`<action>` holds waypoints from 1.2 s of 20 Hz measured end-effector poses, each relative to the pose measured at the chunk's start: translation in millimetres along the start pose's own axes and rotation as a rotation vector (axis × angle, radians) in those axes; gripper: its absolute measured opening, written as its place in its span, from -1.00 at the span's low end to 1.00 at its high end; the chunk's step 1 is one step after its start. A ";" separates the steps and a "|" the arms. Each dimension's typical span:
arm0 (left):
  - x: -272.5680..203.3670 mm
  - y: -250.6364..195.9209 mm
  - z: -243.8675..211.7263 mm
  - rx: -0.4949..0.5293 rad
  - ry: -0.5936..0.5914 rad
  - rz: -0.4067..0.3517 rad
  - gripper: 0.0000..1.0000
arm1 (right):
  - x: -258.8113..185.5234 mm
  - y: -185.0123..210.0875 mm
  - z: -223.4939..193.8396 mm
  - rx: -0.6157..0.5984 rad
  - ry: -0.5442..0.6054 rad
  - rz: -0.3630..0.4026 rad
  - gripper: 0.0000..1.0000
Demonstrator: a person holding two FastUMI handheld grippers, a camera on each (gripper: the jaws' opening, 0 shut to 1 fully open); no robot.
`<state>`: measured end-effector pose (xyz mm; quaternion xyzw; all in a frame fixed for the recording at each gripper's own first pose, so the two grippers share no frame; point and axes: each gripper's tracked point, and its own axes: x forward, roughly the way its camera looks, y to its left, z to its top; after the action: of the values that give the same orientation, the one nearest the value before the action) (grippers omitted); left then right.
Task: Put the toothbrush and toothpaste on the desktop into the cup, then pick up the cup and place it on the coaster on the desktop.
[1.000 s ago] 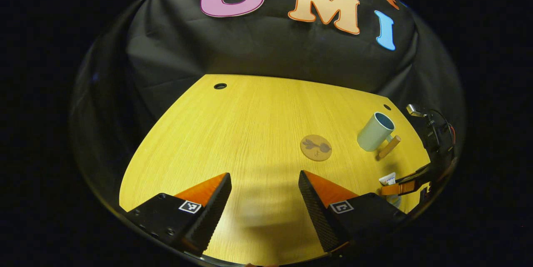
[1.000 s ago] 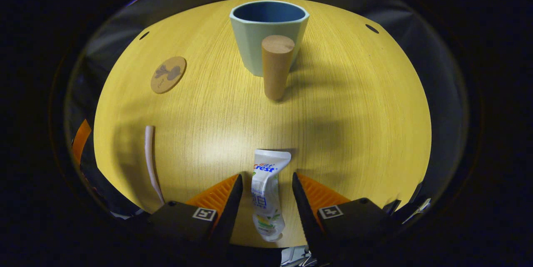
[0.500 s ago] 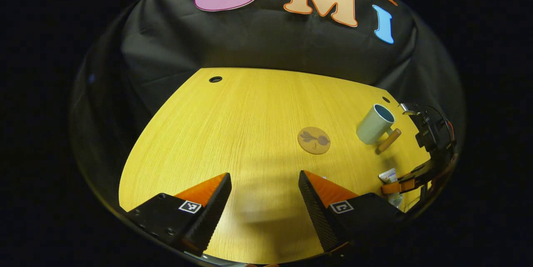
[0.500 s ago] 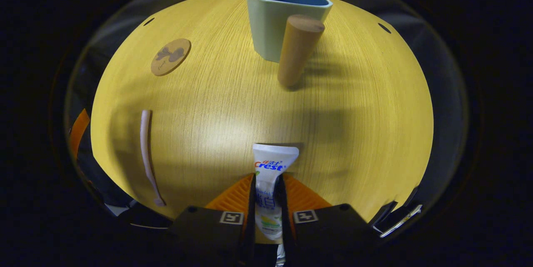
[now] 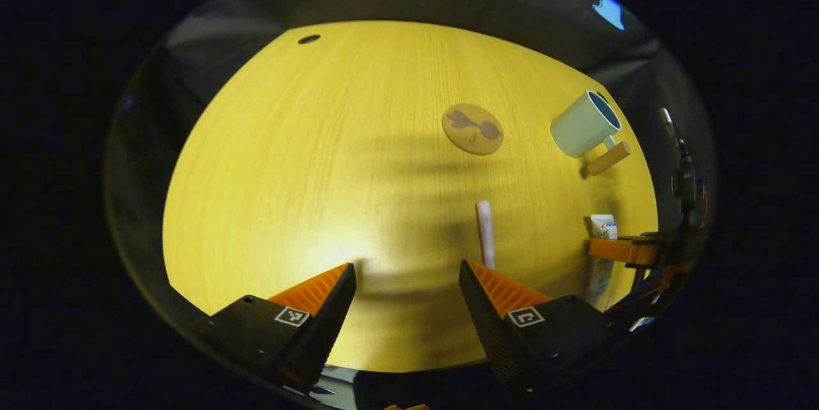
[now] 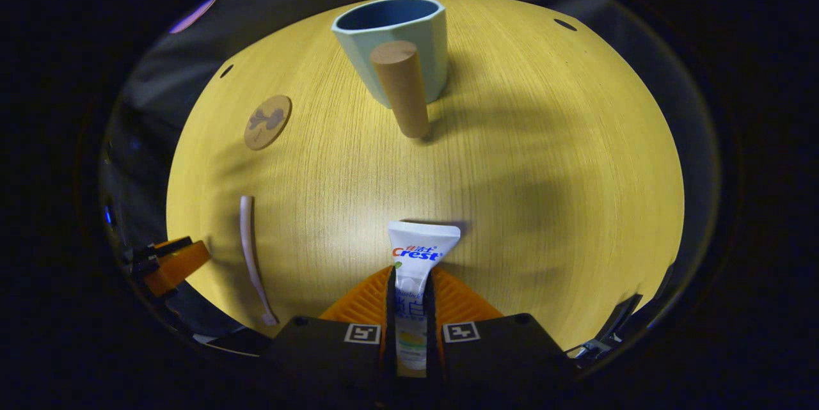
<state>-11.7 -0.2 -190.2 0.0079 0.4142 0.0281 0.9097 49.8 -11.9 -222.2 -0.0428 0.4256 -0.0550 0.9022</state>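
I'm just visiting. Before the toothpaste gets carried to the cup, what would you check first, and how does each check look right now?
1. Right gripper clamped on the toothpaste: ok, both fingers press its sides.
2. Cup upright, mouth open: ok.
3. Cup empty inside: cannot tell, its bottom is hidden.
4. Desktop between tube and cup free: not ok, the cup's wooden handle points toward the gripper.
5. Toothbrush ready for the left gripper: ok, it lies flat just ahead, gripper open.
6. Coaster bare: ok.
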 end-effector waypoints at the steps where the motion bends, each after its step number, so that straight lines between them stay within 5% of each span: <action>1: 4.1 -7.1 0.0 -0.011 0.016 -0.008 0.92 | 0.2 1.1 0.5 0.014 -0.011 0.007 -0.64; 14: 39.8 -51.8 13.3 0.089 0.121 0.074 0.70 | 6.5 3.0 10.1 0.135 -0.105 0.043 -0.59; 19: 46.8 -51.2 11.3 0.104 0.163 0.099 0.26 | 2.5 -4.8 18.8 0.147 -0.122 0.044 -0.59; 24: 51.1 -52.0 9.9 0.096 0.179 0.109 0.20 | -5.8 -12.6 28.0 0.174 -0.134 0.062 -0.59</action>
<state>31.6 -49.0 -224.1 0.0713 0.4935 0.0583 0.8648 67.0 -22.7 -198.4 0.0454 0.3592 -0.0609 0.9302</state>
